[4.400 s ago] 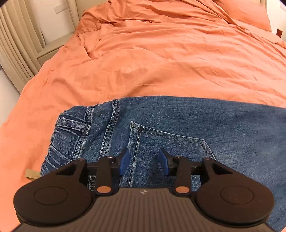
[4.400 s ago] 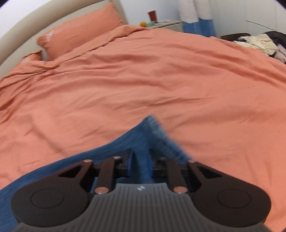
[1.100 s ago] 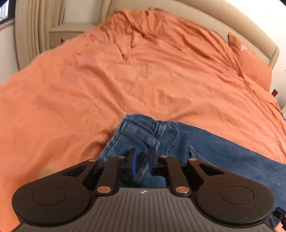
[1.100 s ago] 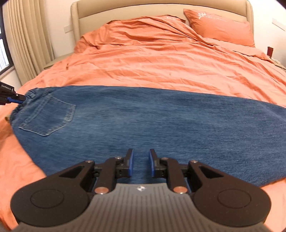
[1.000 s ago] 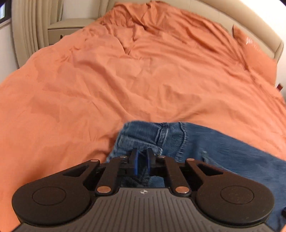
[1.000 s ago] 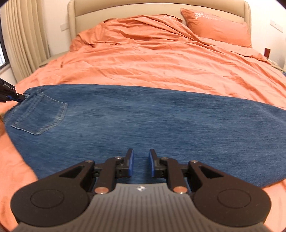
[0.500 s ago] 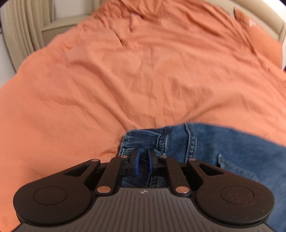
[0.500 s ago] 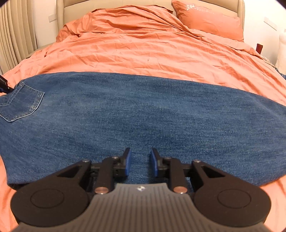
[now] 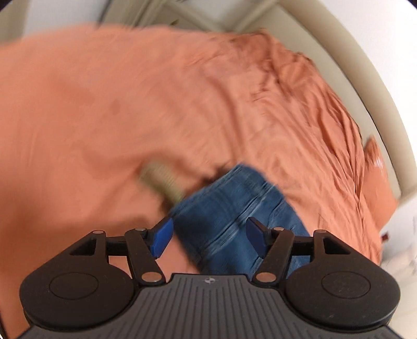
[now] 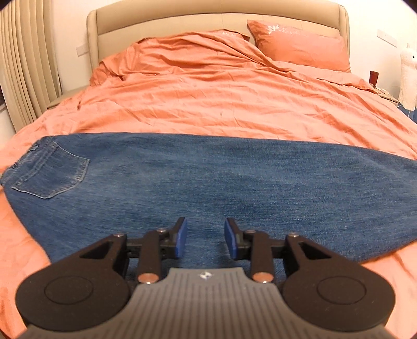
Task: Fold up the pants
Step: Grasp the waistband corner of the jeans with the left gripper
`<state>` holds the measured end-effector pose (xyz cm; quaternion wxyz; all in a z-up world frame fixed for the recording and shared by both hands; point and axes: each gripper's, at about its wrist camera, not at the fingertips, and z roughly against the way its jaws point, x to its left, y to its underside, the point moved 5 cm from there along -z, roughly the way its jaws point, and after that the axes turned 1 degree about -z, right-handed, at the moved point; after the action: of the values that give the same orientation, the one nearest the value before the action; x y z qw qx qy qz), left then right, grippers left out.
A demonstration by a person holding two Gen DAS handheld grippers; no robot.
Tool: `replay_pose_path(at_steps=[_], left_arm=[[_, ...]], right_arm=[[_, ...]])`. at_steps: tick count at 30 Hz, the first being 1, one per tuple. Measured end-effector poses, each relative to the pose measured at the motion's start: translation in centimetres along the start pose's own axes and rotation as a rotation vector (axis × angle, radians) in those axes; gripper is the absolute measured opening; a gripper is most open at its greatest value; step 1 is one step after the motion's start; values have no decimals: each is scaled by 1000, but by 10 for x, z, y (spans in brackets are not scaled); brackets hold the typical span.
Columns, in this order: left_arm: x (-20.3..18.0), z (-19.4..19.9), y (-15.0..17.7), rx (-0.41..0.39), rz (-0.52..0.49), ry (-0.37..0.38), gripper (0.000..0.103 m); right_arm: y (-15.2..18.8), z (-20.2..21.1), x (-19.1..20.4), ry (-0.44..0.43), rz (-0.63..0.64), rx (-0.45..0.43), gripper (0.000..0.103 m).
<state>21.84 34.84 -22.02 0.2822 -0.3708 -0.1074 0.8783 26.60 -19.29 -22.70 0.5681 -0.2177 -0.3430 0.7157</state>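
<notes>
Fingers of the left gripper [image 9: 207,238]: blue pads spread wide apart, nothing between them; denim lies beyond and below the gap. Left wrist view is smeared by motion blur.

Fingers of the right gripper [image 10: 205,238]: blue pads apart with a clear gap, holding nothing; they sit low over the near edge of the denim.

Pants [image 10: 208,182]: blue jeans, laid flat across the near part of the bed, running side to side in the right wrist view. Waist end at the left of that view, leg end reaching to the right edge. Back pocket [image 10: 50,173] faces up near the waist. In the left wrist view one end of the pants [image 9: 234,208] shows as a blurred blue patch just past the pads; which end it is cannot be told.

Bedding: orange duvet [image 10: 221,86], creased, covering the whole bed under the pants. Orange pillow [image 10: 299,45] at the head, right side.

Headboard [image 10: 208,18]: beige, padded, against the wall.

Curtain [image 10: 23,60]: beige, pleated, at the left of the bed.

Unidentified item: pale ribbed strip [image 9: 163,182] beside the denim in the left wrist view, too blurred to name.
</notes>
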Motion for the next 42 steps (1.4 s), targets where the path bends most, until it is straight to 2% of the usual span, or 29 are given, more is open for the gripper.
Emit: replay_pose_path(at_steps=[2, 4, 6, 7, 10, 14, 17, 18, 21, 24, 28, 32, 37, 42], left_arm=[[16, -9, 10, 17, 97, 44, 75], [25, -20, 14, 20, 184, 141, 75], [31, -32, 16, 18, 244, 170, 75], [30, -38, 16, 14, 244, 175, 74], [26, -56, 11, 1, 238, 176, 71], [18, -75, 7, 2, 202, 140, 65], [15, -78, 5, -4, 192, 119, 49], [15, -78, 3, -15, 193, 100, 38], [7, -75, 0, -34, 181, 27, 31], [-22, -66, 0, -90, 55, -60, 22], [-71, -36, -1, -173, -77, -96, 21], [-138, -1, 9, -256, -242, -81, 20], [-234, 34, 58, -354, -546, -72, 20], [-310, 36, 141, -414, -886, -110, 20]], right_arm=[[1, 3, 2, 2, -5, 0, 29], [2, 5, 3, 1, -8, 3, 29], [3, 8, 4, 2, -7, 3, 29], [4, 10, 5, 6, -6, 2, 29], [6, 13, 6, 13, -3, 1, 29], [8, 11, 3, 17, -3, 12, 29], [7, 8, 2, 18, -6, 18, 29], [7, 7, 1, 15, -7, 19, 29], [6, 5, -1, 14, 6, 20, 29], [4, 5, -6, 11, 13, 22, 29], [3, 3, -19, -42, 5, 86, 29], [-1, 5, -36, -55, -40, 135, 29], [-7, 19, -62, -82, -149, 130, 29], [-6, 24, -81, -103, -231, 115, 29]])
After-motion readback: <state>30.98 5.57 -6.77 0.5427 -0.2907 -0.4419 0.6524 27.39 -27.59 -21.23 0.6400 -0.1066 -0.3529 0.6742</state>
